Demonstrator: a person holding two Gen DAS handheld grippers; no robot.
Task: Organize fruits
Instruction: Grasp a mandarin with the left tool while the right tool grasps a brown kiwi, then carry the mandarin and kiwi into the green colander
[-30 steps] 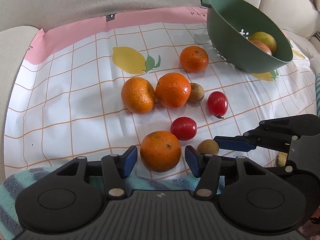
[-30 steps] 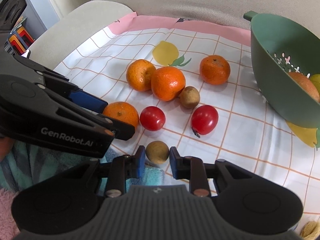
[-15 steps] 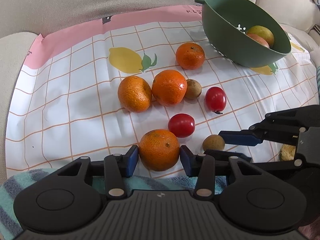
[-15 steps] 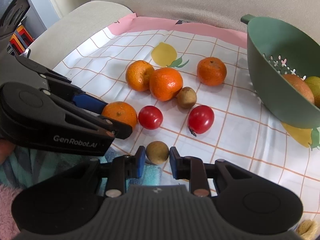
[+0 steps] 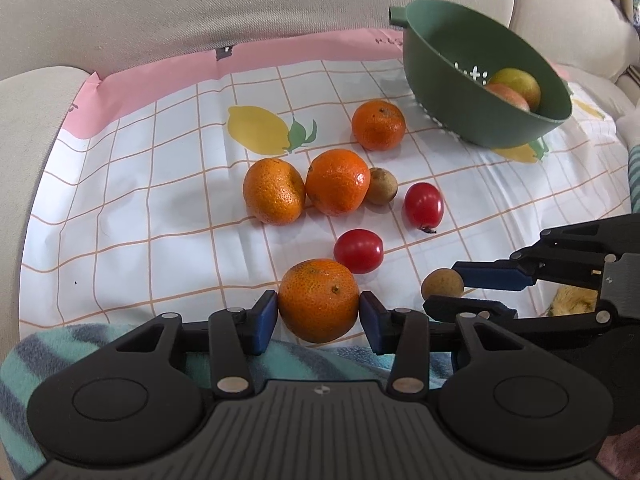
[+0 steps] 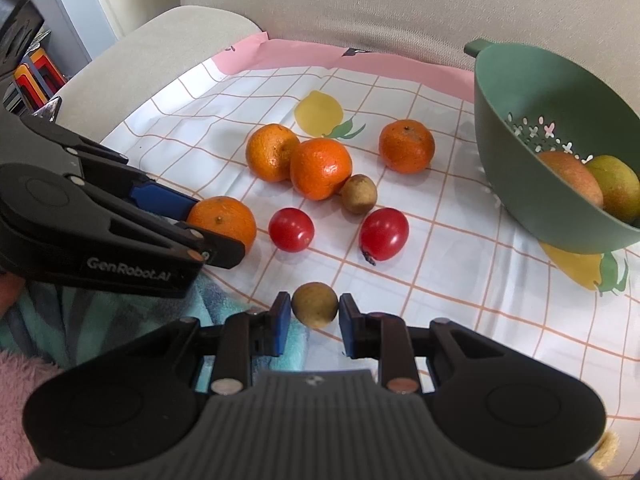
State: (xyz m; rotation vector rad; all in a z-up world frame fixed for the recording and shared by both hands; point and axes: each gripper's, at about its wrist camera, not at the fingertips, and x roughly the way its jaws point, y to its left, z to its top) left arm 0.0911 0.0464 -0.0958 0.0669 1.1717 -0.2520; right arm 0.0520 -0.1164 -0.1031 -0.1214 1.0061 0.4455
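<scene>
Left wrist view: the nearest tangerine [image 5: 319, 299] sits at the near edge of the checked cloth [image 5: 140, 200], just where it meets a striped teal blanket [image 5: 24, 364], and the left gripper [image 5: 319, 312] has just been closing on it; both blue pads now press its sides, so it is pinched. It looks light and firm with a slightly giving, dimpled skin, not slippery; a hold across its widest girth, as here, seems the sound one, and hard squeezing could bruise it. It is nearly round, a little squat, its stem dimple turned up and toward the camera, so its short axis stands roughly upright.

Just to its right, the right gripper [image 6: 312, 314] is clamped on a small brown fruit [image 6: 315, 305] at that same near edge. This one looks light and hard-shelled, almost a ball with no clear long axis, and could roll free if the grip slackens.

Further in lie two red tomatoes [image 5: 359, 251], a second brown fruit [image 5: 381, 185] and three more tangerines [image 5: 337, 181] near the cloth's middle. The green colander [image 5: 440, 92] stands tilted at the far right corner, already holding two larger fruits [image 5: 516, 84].
</scene>
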